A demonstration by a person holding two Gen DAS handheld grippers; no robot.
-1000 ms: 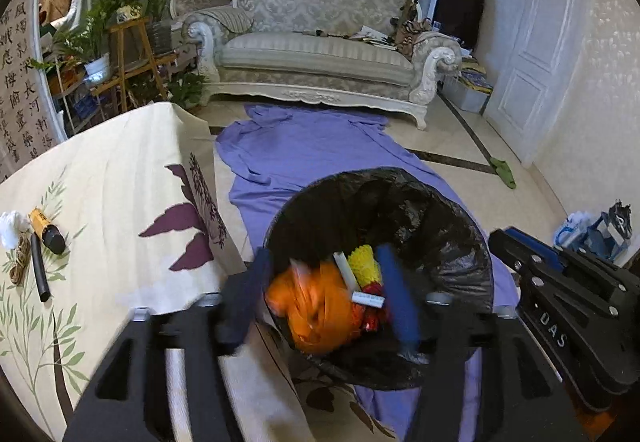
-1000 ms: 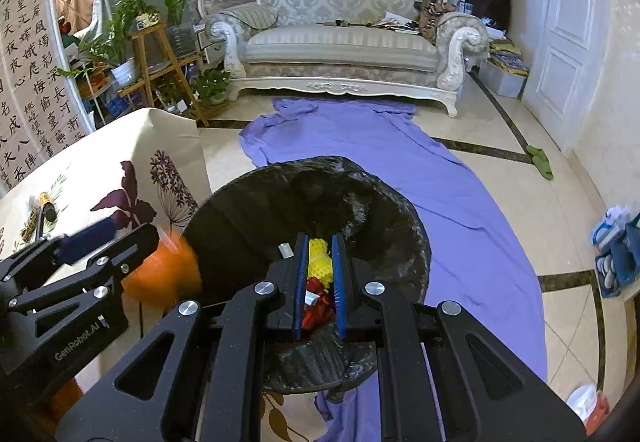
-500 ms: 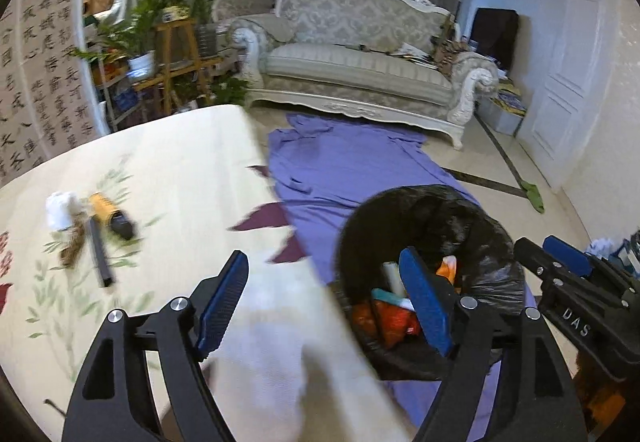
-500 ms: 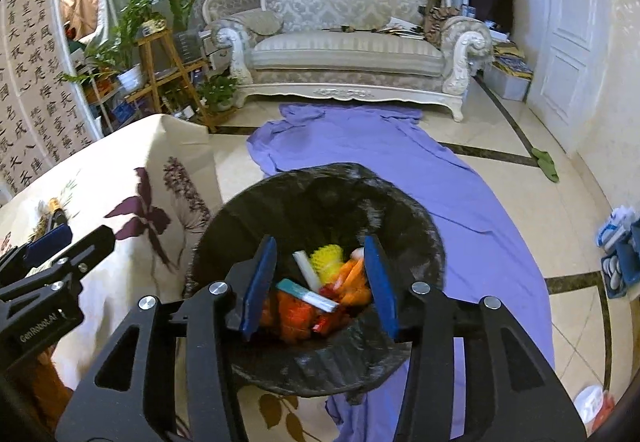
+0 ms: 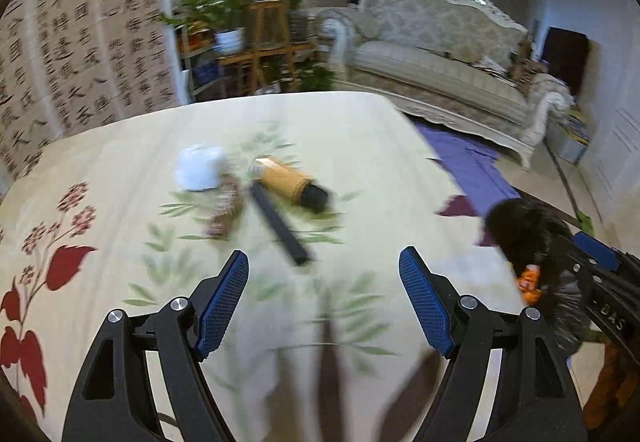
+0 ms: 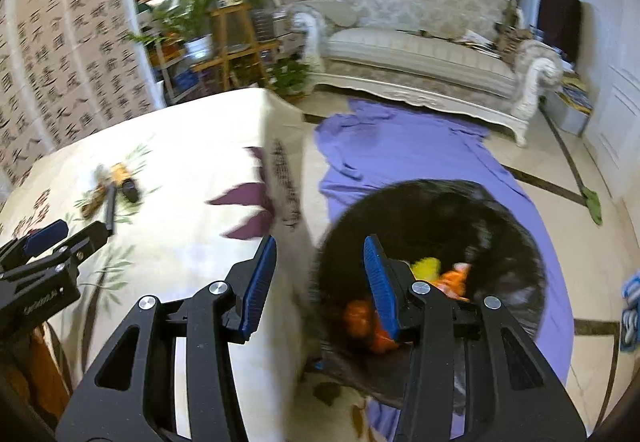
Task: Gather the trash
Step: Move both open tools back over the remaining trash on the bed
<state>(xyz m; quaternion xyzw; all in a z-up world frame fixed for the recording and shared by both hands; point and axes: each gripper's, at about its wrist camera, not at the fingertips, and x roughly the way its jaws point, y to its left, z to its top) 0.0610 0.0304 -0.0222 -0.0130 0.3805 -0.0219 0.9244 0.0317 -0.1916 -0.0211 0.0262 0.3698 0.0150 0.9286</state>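
Two grippers. The left gripper (image 5: 323, 274) stood spread wide and empty above the table (image 5: 120, 170); the right gripper (image 6: 320, 266) stood parted and empty, one finger over the table edge, the other over the bin.

One bin (image 6: 500, 226), lined with a black bag, stood on the floor just ahead and right of the right gripper, touching the table's hanging cloth. Inside it were orange pieces (image 6: 360, 318) and one yellow item (image 6: 426, 266); the count was blurred.

Four items of trash lay on the table, ahead of the left gripper's fingers, clustered:
- one white crumpled wad (image 5: 198, 172), farthest left;
- one brownish bundle (image 5: 224, 210), touching the wad, blurred;
- one black stick (image 5: 280, 224), long axis running from far-left to near-right, near end pointing between the fingers;
- one yellow cylinder with a black end (image 5: 290, 184), just beyond the stick, black end pointing right.

Writing: "DAS" on the right gripper's body seen in the left view; the lettering on the left gripper's body in the right view was too blurred to read. One wall panel of Chinese calligraphy (image 5: 80, 42) stood far left.

One sofa (image 6: 420, 42) and one purple sheet (image 6: 400, 154) lay beyond.
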